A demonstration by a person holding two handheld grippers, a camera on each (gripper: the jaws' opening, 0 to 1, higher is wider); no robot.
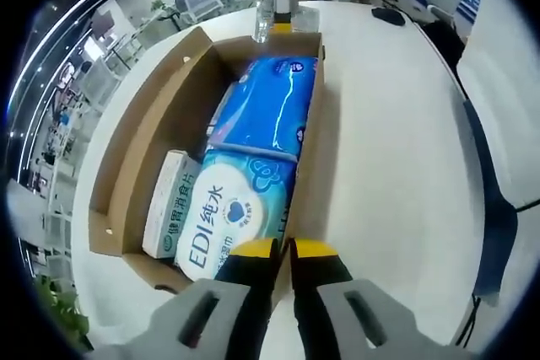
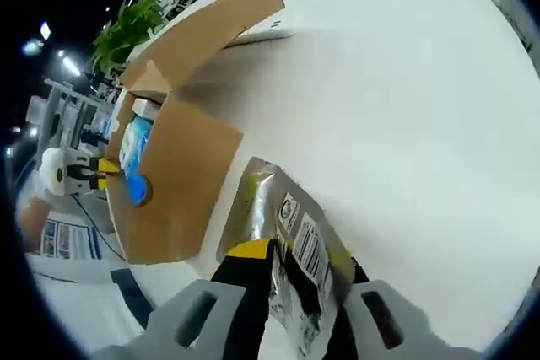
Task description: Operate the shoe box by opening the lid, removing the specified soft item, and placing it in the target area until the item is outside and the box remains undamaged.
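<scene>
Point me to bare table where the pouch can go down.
Bare white table stretches beyond the pouch held by the right gripper, clear of the shoe box. Inside the box it's crowded: wipes packs fill it.

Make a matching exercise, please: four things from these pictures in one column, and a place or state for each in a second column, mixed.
1. blue wipes pack
2. small white box
3. foil pouch
4. shoe box

a. held between the right gripper's jaws, outside the box
b. open on the white table
c. against the box's side wall, beside the "EDI" pack
d. inside the box, at its far end

Pairs: 1-d, 2-c, 3-a, 4-b
</scene>
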